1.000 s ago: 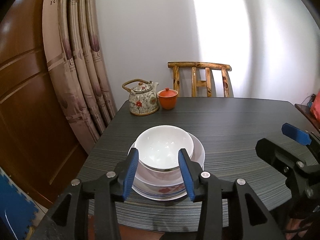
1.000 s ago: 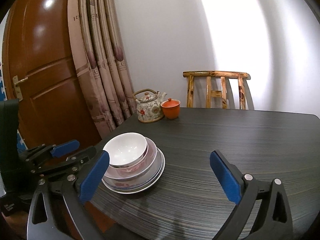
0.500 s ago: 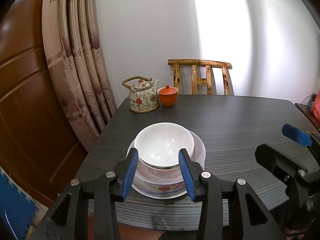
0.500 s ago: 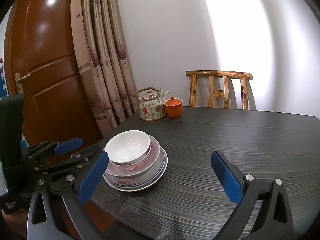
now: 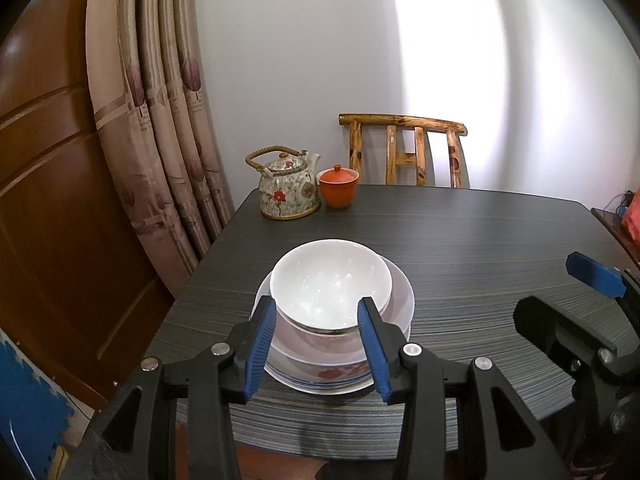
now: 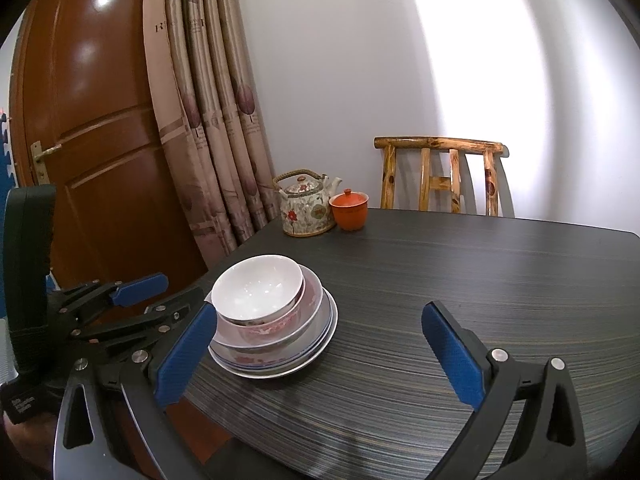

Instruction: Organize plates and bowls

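Observation:
A stack of dishes sits near the table's front left corner. A plain white bowl is on top, nested in a red-flowered bowl. Under them lie blue-rimmed plates. My left gripper is open and level with the stack. From the right wrist view it hangs just short of the stack's near side, holding nothing. My right gripper stands wide open over the table to the right of the stack, also with nothing in it.
The dark striped table carries a flowered teapot and an orange lidded cup at its far left corner. A wooden chair stands behind it. A curtain and a brown door are at the left.

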